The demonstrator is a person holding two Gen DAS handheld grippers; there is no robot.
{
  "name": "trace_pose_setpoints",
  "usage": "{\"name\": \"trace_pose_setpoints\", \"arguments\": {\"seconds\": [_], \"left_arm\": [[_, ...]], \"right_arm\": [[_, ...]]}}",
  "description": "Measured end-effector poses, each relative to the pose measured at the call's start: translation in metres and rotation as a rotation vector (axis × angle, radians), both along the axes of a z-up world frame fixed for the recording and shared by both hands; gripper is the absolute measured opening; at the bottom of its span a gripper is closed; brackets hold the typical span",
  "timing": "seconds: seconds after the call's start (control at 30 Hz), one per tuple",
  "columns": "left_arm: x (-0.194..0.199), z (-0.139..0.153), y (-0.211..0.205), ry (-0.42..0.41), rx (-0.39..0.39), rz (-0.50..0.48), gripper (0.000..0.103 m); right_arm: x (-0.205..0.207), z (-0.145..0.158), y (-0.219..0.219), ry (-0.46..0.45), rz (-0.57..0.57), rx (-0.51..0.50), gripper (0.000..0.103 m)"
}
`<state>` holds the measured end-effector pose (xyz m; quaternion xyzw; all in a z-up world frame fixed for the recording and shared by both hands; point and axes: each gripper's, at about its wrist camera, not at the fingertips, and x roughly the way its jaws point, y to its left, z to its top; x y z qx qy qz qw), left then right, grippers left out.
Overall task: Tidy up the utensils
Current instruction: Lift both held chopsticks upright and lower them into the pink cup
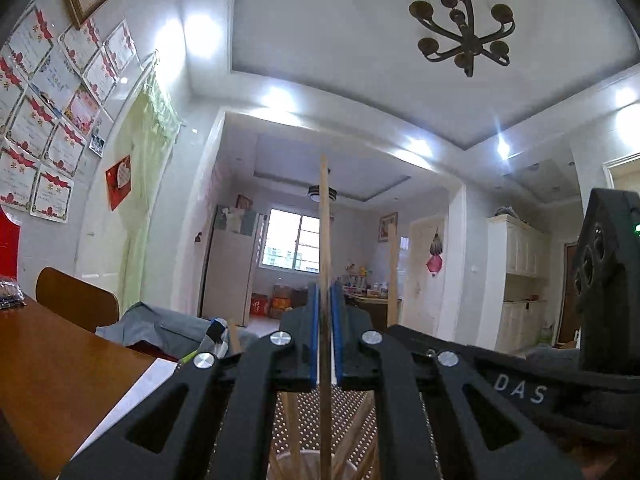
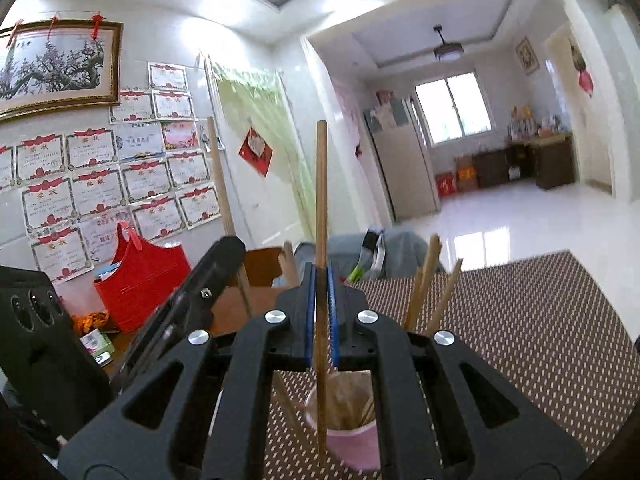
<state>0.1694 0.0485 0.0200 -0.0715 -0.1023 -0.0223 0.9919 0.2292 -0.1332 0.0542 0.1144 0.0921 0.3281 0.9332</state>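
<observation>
Chopsticks: a dark-brown wooden chopstick (image 2: 321, 216) stands upright, pinched between the right gripper's (image 2: 321, 280) closed jaws, its lower end just before a pink plastic cup (image 2: 352, 438) of chopsticks. The left gripper (image 1: 325, 296) clamps a pale wooden chopstick (image 1: 325, 224), likewise upright. Below lie a brown dotted mat (image 2: 520, 320) and the wooden desk (image 1: 52, 364); a white-walled room lies beyond.

A big picture in a gold frame (image 2: 56, 66) hangs on the white wall. Under it are many papers with red ribbons (image 2: 100, 184), stuck close together. A red bag (image 2: 140, 284) stands near the wall on the brown table (image 1: 60, 364). A dotted brown mat (image 2: 520, 340) covers part of the table. A dark lamp with round cups (image 1: 466, 28) hangs from the ceiling. Far back there is a bright window (image 2: 454, 108) and a tall fridge (image 2: 400, 164). A light green curtain (image 1: 150, 176) hangs by a door.
</observation>
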Motion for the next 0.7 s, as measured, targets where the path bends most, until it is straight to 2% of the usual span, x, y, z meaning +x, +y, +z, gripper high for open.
{"name": "trace_pose_setpoints", "arguments": {"seconds": [0.2,0.4,0.63,0.67,0.7], "left_arm": [[0.011,0.004,0.003,-0.011,-0.031,0.008,0.006],[0.016,-0.002,-0.003,-0.034,-0.023,0.047,0.006],[0.027,-0.004,0.000,0.022,-0.032,0.065,0.007],[0.027,-0.004,0.000,0.030,-0.031,0.062,0.008],[0.028,-0.003,0.001,0.043,-0.029,0.058,0.014]], "right_arm": [[0.012,-0.002,-0.002,-0.034,-0.018,0.036,0.006],[0.021,-0.013,-0.006,-0.058,-0.047,0.057,0.006],[0.028,-0.021,-0.005,-0.031,-0.047,0.030,0.006],[0.027,-0.021,-0.005,-0.026,-0.044,0.027,0.006],[0.028,-0.021,-0.005,-0.026,-0.045,0.027,0.006]]}}
